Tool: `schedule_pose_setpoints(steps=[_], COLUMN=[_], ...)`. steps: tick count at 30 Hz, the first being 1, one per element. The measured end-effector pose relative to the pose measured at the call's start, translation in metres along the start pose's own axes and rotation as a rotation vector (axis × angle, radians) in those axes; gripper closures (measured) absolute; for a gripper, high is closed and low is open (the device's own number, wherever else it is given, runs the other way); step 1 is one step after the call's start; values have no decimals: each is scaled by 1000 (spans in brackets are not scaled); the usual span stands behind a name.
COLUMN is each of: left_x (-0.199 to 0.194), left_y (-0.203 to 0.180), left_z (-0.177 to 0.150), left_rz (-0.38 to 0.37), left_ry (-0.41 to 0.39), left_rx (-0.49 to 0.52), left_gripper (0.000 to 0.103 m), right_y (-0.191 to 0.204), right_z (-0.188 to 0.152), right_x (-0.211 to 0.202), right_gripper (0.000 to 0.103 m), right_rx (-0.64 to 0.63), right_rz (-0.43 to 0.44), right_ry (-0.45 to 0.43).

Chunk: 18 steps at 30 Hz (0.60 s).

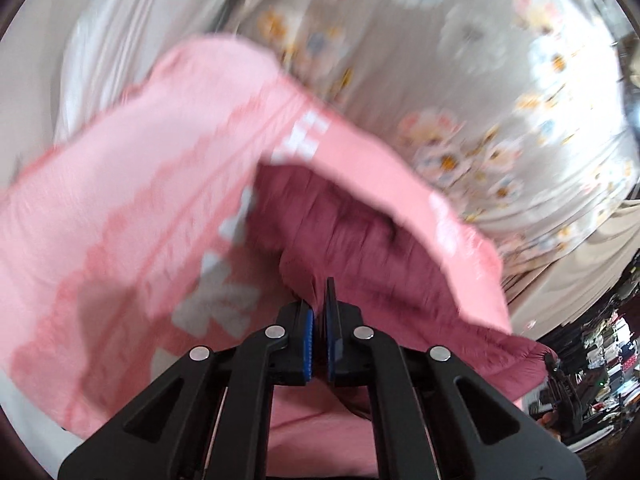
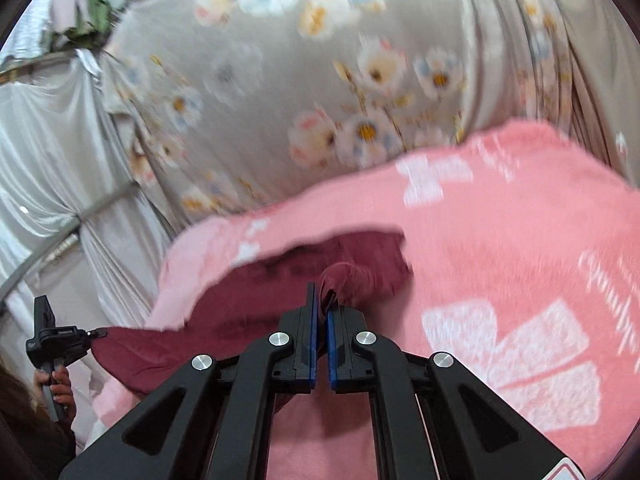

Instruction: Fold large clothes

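Observation:
A dark red cloth (image 1: 360, 248) is pinched between the blue pads of my left gripper (image 1: 320, 304), which is shut on a bunched fold of it. My right gripper (image 2: 322, 300) is shut on another bunched fold of the same dark red cloth (image 2: 248, 292). The cloth stretches sideways between the two. A pink fleecy cloth (image 1: 140, 200) with white print arches over the red one and also shows under the fingers; the pink cloth (image 2: 500, 240) fills the right wrist view's right side. Whether pink and red are one piece I cannot tell. The left gripper (image 2: 100, 334), held by a hand (image 2: 56, 392), grips the red cloth's far end.
A grey sheet with a flower print (image 1: 440, 60) hangs behind everything, and the flowered sheet (image 2: 320, 60) also fills the top of the right wrist view. White drapes (image 2: 48, 140) hang at the left. Cluttered shelves (image 1: 600, 352) show at the lower right edge.

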<state>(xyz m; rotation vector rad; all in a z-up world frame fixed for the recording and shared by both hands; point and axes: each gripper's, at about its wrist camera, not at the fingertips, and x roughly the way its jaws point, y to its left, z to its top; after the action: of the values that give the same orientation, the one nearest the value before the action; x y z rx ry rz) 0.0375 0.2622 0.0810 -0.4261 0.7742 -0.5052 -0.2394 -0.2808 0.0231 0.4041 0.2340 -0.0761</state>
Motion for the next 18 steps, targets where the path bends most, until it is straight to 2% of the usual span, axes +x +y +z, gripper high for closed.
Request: schedule_pose_setpoints(steps=[3, 5, 8, 13, 18], left_x=[-19, -12, 18, 127, 242], left_y=[-24, -33, -43, -51, -45], left_z=[24, 43, 72, 123, 145], left_rz=[-6, 1, 31, 178, 352], left_ry=[-90, -109, -105, -27, 54], left_rx=[43, 50, 56, 70, 100], left_gripper=[100, 99, 99, 99, 99], right_y=[9, 7, 1, -35, -64], right_z=[29, 47, 66, 79, 66], right_x=[-2, 19, 68, 185, 275], right_gripper=[99, 99, 99, 99, 99], right_rx=[4, 28, 43, 172, 245], right_rz=[37, 41, -17, -108, -193], right_ry=[-100, -122, -105, 14, 104])
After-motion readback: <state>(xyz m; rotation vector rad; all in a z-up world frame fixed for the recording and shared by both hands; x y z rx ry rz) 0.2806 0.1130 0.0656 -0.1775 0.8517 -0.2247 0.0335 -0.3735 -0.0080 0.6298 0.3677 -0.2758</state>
